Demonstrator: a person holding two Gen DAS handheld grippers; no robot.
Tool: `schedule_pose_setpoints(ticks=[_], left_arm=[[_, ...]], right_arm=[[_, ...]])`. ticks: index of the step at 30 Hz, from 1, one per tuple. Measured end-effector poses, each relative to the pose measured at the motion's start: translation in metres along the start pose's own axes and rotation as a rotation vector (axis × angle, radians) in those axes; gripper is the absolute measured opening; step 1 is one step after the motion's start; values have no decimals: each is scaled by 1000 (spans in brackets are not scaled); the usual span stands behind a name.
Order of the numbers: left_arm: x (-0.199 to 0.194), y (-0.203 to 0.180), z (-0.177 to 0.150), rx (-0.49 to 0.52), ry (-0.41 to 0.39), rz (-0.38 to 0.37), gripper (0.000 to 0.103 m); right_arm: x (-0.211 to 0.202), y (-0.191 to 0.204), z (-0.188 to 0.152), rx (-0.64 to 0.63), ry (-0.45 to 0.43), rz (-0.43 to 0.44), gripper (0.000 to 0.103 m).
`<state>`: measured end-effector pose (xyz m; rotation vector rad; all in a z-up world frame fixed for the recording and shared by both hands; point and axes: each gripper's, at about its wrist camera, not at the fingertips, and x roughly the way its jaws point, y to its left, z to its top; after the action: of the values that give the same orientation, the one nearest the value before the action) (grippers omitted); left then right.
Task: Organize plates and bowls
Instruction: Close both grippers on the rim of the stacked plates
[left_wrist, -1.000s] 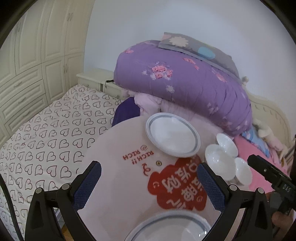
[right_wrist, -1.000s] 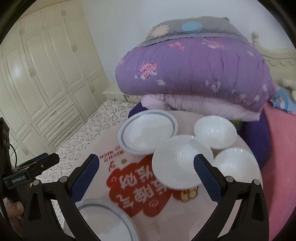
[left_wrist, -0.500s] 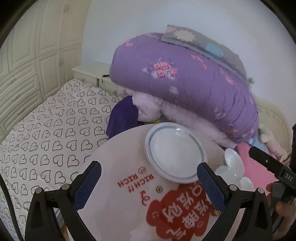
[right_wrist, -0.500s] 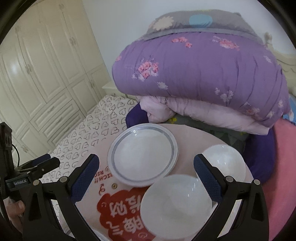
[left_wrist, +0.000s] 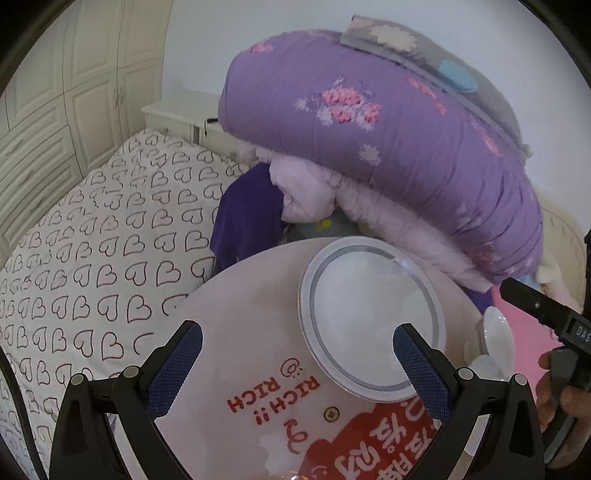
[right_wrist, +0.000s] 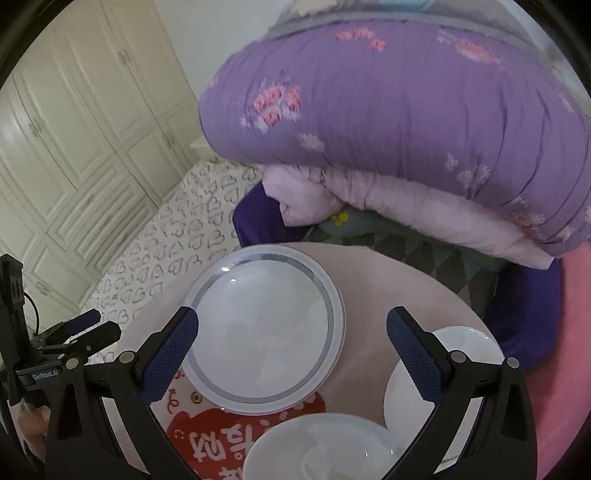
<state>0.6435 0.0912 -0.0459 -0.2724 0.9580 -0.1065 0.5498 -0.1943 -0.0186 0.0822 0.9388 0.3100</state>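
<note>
Two claws, left gripper and right gripper, hover level and forward with jaws spread wide, empty, probably lining up on the ringed plate. It lies flat mid-table, white bowls clustered to its right. Beyond rises the purple quilt.

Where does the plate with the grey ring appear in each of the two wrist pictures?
Left wrist: the plate lies right of centre, on the far part of the round table.
Right wrist: the plate lies just left of centre.
Shared landmark: the purple quilt behind the table.
</note>
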Motion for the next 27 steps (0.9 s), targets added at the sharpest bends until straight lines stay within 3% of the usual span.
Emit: schedule_pose_setpoints(ticks=[14,17,20,27], left_arm=[[85,-7,20,17,92,-2,100],[100,-4,23,0,119,-16,96],[117,0,26,-18,153,-38,89],[149,8,34,-45,230,-88,68]], right_arm=[[65,-13,9,-5,187,-37,103],[77,-16,9,1,218,-37,101],[87,-20,8,18,251,-38,91],[105,-25,8,36,310,-26,85]])
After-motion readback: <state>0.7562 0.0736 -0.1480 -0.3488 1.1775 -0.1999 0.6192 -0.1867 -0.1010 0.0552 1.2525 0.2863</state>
